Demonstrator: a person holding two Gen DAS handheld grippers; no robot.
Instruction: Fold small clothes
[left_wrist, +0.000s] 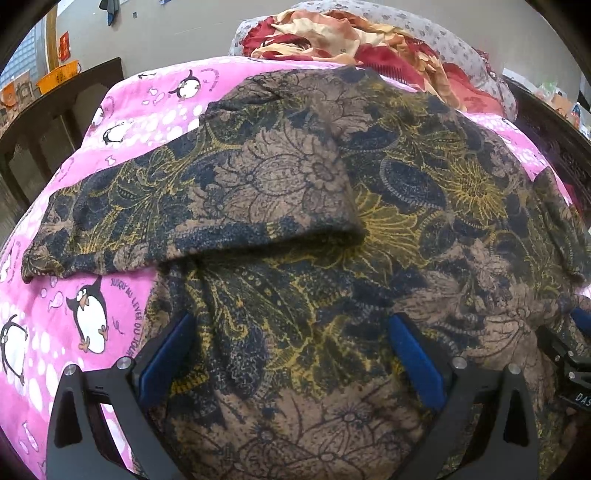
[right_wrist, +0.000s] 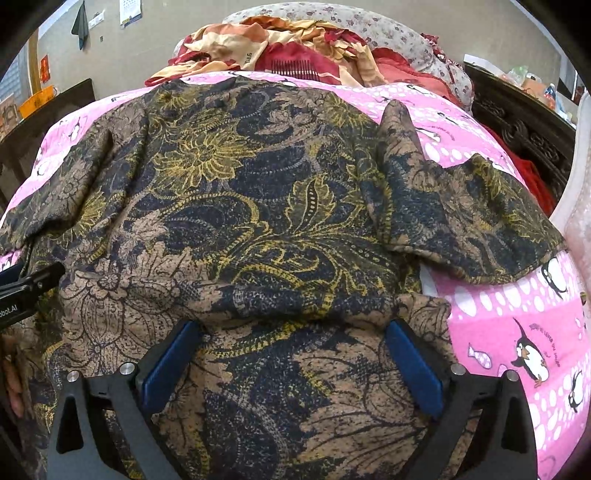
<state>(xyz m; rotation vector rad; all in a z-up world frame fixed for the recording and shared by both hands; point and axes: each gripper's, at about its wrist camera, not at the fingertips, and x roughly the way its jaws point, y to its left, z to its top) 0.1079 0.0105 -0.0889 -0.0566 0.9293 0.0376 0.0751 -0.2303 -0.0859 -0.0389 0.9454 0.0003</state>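
**Floral garment spread over a penguin blanket, both grippers low on its near hem**

Pink blanket (left_wrist: 122, 122) with penguin prints covers the bed, and a brown, navy and yellow floral garment (left_wrist: 295, 206) lies across most of it. At 12 o'clock, beyond the garment, a red and cream heap of cloth (left_wrist: 332, 37) rests against a grey spotted pillow (left_wrist: 436, 33). Dark carved wood (right_wrist: 524, 133) closes off the 2 o'clock side, and a dark rail (left_wrist: 55, 122) with orange baskets (left_wrist: 59, 75) behind it stands at 10 o'clock.

From the left wrist, 1 sleeve (left_wrist: 184, 218) is folded across toward 9 o'clock, its cuff ending over bare blanket. The left gripper (left_wrist: 291, 354) has its 2 blue fingers (left_wrist: 413, 362) spread wide, fabric bulging up between them; whether they pinch any cloth cannot be told. Open blanket shows at 8 o'clock, beside the garment's edge.

From the right wrist, the other sleeve (right_wrist: 461, 221) lies bunched at 3 o'clock, 1 corner peaked upward. The right gripper (right_wrist: 291, 354) is likewise wide open, with a ridge of hem rising between its fingers (right_wrist: 170, 365); any grip is unclear. Bare blanket lies at 4 o'clock. The left gripper's black body pokes in at 9 o'clock, close beside.
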